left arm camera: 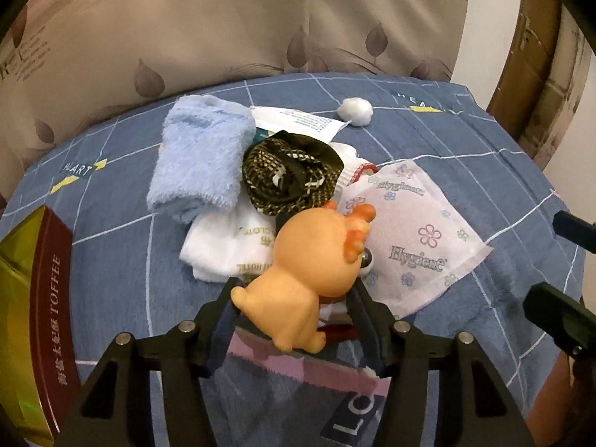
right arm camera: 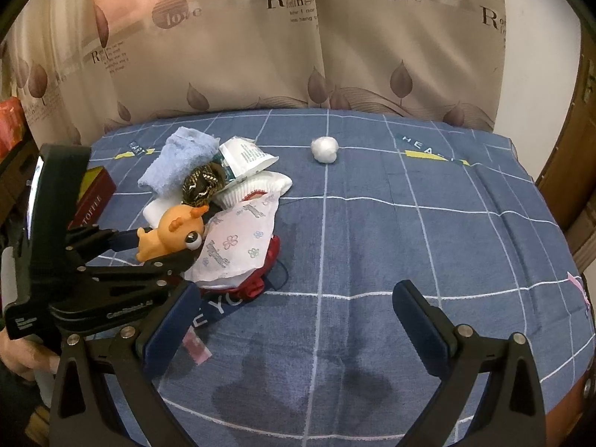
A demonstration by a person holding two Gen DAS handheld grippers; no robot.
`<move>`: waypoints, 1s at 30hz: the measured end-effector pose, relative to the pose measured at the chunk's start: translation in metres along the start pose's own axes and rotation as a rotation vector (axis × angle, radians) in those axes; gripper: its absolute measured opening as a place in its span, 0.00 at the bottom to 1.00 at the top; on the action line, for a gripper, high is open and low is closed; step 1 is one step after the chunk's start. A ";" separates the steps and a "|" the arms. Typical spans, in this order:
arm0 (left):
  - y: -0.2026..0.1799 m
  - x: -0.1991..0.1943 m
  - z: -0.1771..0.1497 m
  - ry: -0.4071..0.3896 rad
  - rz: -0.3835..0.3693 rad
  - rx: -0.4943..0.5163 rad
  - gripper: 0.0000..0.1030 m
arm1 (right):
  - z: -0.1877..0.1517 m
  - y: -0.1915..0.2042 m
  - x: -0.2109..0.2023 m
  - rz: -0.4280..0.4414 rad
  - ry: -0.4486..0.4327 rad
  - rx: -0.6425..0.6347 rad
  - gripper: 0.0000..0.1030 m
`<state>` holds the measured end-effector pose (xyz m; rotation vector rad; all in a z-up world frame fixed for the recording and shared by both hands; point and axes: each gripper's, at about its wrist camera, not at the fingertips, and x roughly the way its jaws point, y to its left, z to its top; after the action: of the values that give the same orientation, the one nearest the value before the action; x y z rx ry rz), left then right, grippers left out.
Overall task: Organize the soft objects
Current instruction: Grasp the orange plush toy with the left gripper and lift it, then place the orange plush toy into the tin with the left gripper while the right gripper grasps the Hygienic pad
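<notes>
My left gripper is shut on an orange rubber toy animal and holds it just above a heap of soft things; the toy also shows in the right wrist view. The heap holds a light blue towel, a dark checked cloth, a white hotel towel, a flowered Hygiene packet and a red item under it. A white cotton ball lies apart, further back. My right gripper is open and empty over bare bedsheet, right of the heap.
A red and gold toffee box lies at the left edge of the blue checked bedsheet. A leaf-patterned curtain hangs behind the bed. A wooden door stands at the right.
</notes>
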<state>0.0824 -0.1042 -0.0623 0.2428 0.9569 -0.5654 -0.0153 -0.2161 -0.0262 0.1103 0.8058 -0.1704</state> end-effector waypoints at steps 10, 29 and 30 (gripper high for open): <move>0.014 -0.024 -0.012 -0.024 0.029 -0.037 0.56 | -0.003 0.004 0.008 0.010 0.012 -0.014 0.99; 0.105 -0.086 -0.020 -0.090 0.165 -0.207 0.56 | -0.010 0.018 0.017 -0.025 0.030 -0.074 0.99; 0.111 -0.089 -0.020 -0.095 0.177 -0.218 0.56 | -0.010 0.019 0.017 -0.025 0.031 -0.076 0.99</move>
<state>0.0901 0.0281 -0.0056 0.1028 0.8871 -0.3048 -0.0071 -0.1978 -0.0453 0.0315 0.8434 -0.1617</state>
